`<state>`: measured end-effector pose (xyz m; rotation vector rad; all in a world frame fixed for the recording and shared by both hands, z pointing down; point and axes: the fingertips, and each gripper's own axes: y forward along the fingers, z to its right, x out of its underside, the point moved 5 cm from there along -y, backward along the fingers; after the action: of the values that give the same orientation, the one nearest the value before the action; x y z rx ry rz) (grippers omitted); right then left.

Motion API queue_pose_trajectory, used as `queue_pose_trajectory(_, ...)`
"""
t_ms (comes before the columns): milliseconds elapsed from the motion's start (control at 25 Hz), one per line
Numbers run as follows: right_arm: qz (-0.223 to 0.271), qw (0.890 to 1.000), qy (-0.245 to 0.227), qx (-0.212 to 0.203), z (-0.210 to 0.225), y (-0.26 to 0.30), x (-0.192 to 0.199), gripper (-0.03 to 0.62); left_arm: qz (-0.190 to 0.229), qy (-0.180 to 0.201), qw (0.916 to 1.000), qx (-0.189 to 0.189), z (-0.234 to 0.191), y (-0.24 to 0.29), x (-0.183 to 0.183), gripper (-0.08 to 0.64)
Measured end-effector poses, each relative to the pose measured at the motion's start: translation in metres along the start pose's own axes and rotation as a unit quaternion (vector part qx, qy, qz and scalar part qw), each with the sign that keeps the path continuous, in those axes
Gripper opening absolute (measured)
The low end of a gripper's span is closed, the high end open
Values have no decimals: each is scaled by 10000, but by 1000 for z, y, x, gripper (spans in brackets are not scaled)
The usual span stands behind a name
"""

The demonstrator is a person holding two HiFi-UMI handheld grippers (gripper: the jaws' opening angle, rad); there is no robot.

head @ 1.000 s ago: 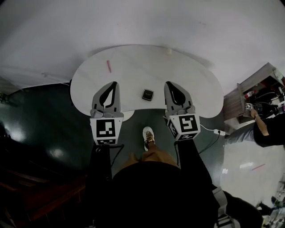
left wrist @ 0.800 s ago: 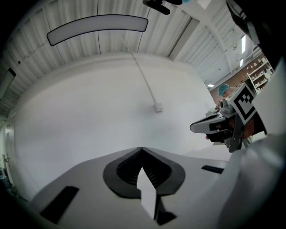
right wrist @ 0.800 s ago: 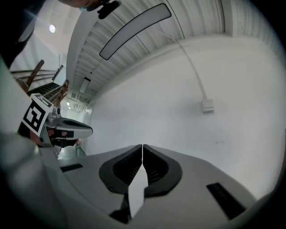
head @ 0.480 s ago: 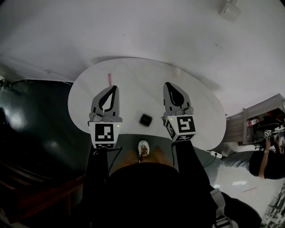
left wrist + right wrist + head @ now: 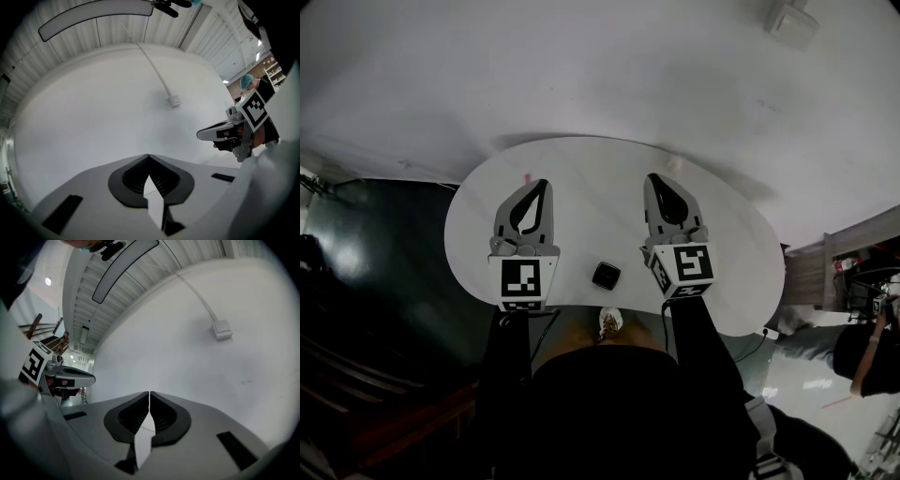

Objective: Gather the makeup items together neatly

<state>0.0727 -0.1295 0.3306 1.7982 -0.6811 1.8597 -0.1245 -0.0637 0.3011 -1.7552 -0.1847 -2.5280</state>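
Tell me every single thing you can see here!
table: one, white, middle
compact: one, black, table's near edge
stick: one, pink, table's far left
small lump: one, cream, table's far edge
wall box: one, white, on the wall past the table
shoe: one, white, floor by the table's near edge
left claw: one, grey, shut, empty, over the table's left
right claw: one, grey, shut, empty, over the table's right
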Motion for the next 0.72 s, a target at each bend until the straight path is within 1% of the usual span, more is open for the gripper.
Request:
queue_pose_trajectory(160, -43, 10000, 59, -33, 5, 11, 6, 29, -81, -19, 10000, -24, -2, 10, 5, 14)
queue_pose_trajectory(400, -106, 9998, 117, -116, -2, 23, 13, 29, -149, -36, 9999, -74, -13, 11, 13, 14)
queue_pose_trajectory(600, -194, 9995, 141, -191, -15, 34, 19, 29, -199, -108, 9996, -152, -26, 5, 24, 14)
queue_pose_trajectory(720, -253, 9994, 140, -202, -25, 43, 21, 29, -249, -215, 9993, -177, -39, 3, 32, 14)
